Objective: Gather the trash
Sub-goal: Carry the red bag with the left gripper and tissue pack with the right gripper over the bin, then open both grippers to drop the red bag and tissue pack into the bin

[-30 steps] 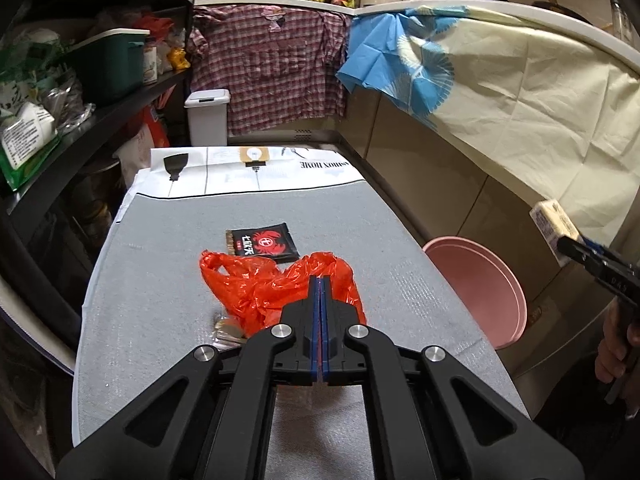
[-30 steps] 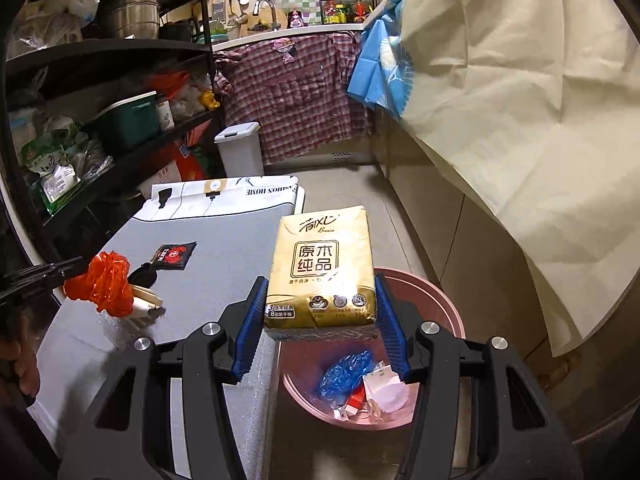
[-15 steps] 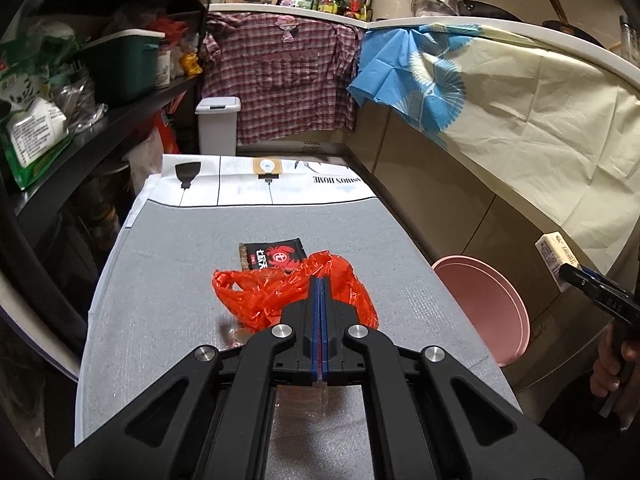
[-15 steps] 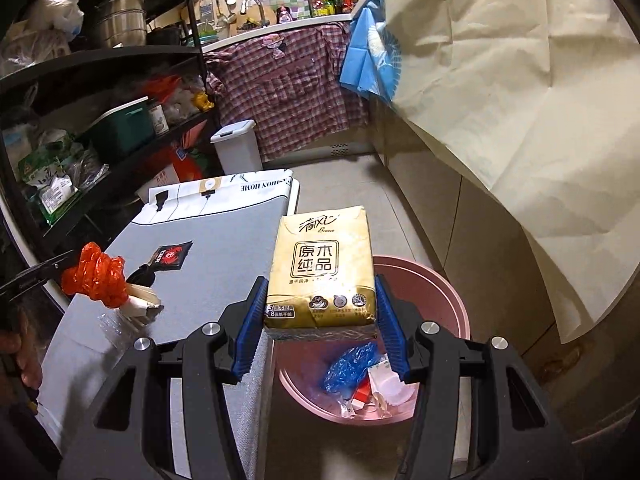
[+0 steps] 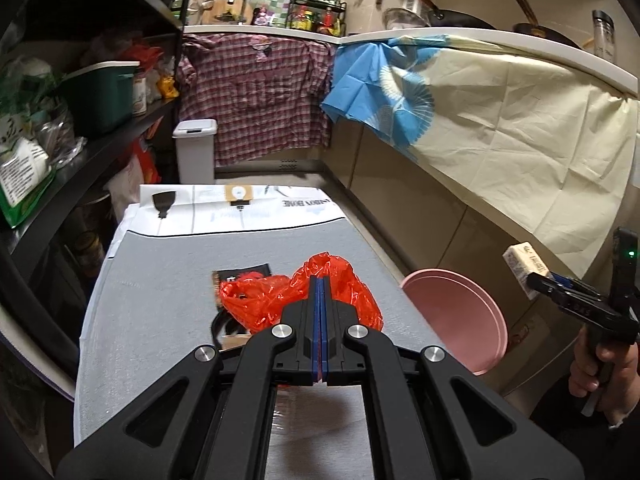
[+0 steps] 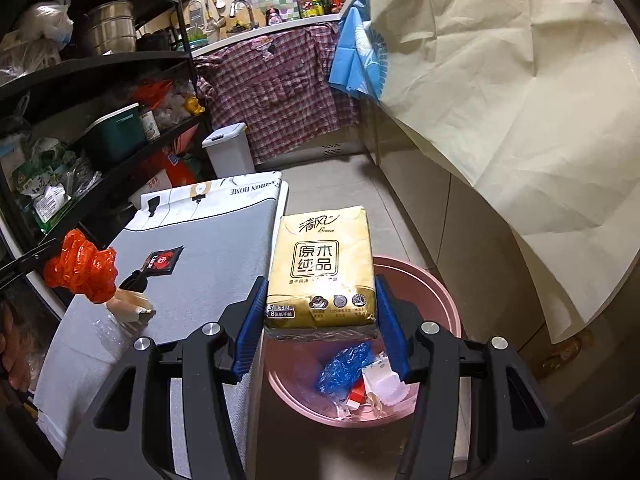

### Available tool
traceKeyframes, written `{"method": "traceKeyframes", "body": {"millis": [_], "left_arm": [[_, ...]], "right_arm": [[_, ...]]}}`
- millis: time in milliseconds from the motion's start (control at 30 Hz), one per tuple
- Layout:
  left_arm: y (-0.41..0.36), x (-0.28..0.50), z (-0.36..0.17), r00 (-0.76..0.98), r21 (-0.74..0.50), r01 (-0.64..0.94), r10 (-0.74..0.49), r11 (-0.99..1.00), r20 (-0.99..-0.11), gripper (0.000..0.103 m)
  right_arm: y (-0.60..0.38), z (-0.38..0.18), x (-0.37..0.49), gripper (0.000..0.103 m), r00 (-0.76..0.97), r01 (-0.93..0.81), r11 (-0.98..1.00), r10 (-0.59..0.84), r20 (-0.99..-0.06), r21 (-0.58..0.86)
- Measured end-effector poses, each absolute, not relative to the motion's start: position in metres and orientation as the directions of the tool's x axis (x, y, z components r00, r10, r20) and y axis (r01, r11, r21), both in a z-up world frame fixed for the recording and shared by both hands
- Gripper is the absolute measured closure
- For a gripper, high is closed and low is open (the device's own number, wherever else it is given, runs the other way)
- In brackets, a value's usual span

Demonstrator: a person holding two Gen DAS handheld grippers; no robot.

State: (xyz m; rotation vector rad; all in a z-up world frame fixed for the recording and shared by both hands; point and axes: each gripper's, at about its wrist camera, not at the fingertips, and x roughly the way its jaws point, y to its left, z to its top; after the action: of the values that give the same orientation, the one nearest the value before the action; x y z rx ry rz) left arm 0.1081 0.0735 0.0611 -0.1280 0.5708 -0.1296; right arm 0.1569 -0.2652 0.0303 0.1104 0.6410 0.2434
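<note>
My right gripper (image 6: 322, 300) is shut on a gold tissue pack (image 6: 322, 268) and holds it above the pink trash bin (image 6: 444, 292), which holds blue plastic and paper scraps. My left gripper (image 5: 320, 292) is shut on a crumpled red plastic bag (image 5: 264, 300) and holds it lifted above the grey table (image 5: 168, 280). The bag also shows in the right wrist view (image 6: 82, 270). A black sachet (image 6: 162, 261) lies on the table. The bin (image 5: 460, 312) stands beside the table's right edge.
A wooden-looking piece (image 6: 134, 306) and clear plastic (image 6: 106, 330) lie on the table under the bag. A white lidded bin (image 5: 195, 150) stands beyond the table. Dark shelves (image 5: 60, 152) line the left; cloth-draped counters (image 5: 500, 128) line the right.
The left gripper has lifted the red bag off the table and moved it right. The right gripper has carried the tissue pack further over the pink bin.
</note>
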Motion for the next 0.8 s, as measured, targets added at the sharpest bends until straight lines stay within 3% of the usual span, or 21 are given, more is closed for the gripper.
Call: {"method": "traceKeyframes", "body": {"millis": [800], "left_arm": [[-0.047,0.155,0.069,0.783,-0.156,0.288,-0.326,0.945,-0.53,0.103]], "right_arm": [[-0.3,0.02,0.177,0.05,0.777,-0.079,0.976,0.188,-0.6,0.204]]}}
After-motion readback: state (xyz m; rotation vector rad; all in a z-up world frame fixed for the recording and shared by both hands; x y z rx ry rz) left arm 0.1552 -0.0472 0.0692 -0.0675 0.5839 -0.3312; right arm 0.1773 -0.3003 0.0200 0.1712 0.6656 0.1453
